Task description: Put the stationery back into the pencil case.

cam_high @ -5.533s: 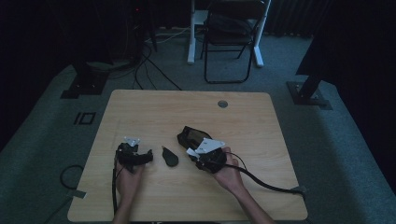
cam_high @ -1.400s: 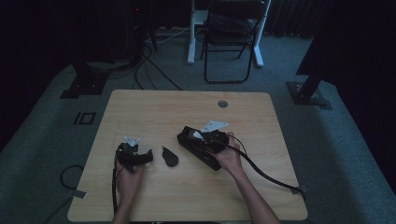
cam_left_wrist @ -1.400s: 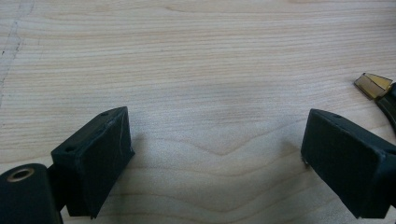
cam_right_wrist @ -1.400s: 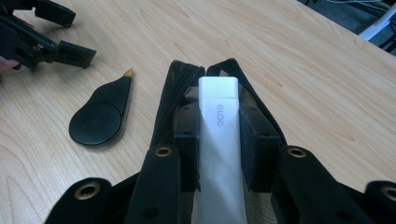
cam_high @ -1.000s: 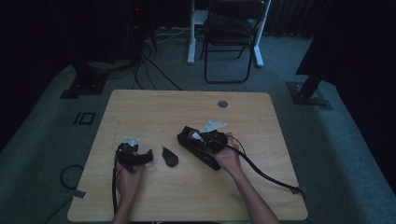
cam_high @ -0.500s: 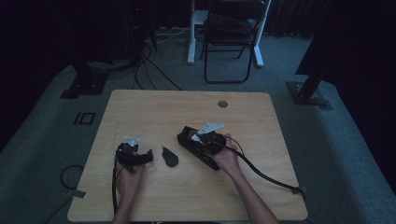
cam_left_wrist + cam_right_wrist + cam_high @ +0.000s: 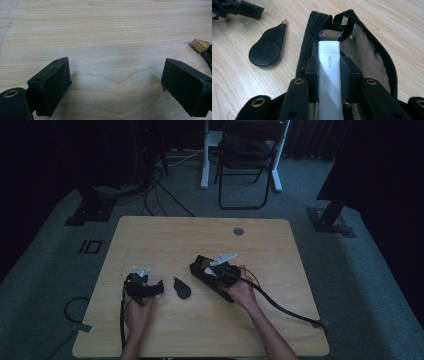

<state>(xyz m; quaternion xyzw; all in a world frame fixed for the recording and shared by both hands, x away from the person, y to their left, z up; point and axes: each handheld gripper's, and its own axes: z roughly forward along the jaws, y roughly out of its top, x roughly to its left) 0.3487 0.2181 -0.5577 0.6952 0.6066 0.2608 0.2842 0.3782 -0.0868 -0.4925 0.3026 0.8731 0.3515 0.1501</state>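
The white glue stick (image 7: 329, 75), marked GLOO along its side, runs lengthwise straight away from my right gripper (image 7: 329, 75), its far end pointing into the mouth of the open black zip pouch (image 7: 372, 50). Its long axis lies in line with my jaws, and it sits squarely between my two black pads (image 7: 312, 75), which press on its flanks: the jaws are closed most of the way and have a firm hold of it. The stick's front half is already inside the pouch, over the mesh lining; I cannot tell whether its tip touches the lining. From above, my right gripper (image 7: 222, 270) lies over the pouch (image 7: 200, 267) near the middle of the wooden table (image 7: 280, 320). Just left of the pouch lies a black teardrop-shaped tool (image 7: 265, 48) with a gold tip. Beyond it my left gripper (image 7: 142, 285) rests low over bare wood, jaws wide apart and holding nothing.
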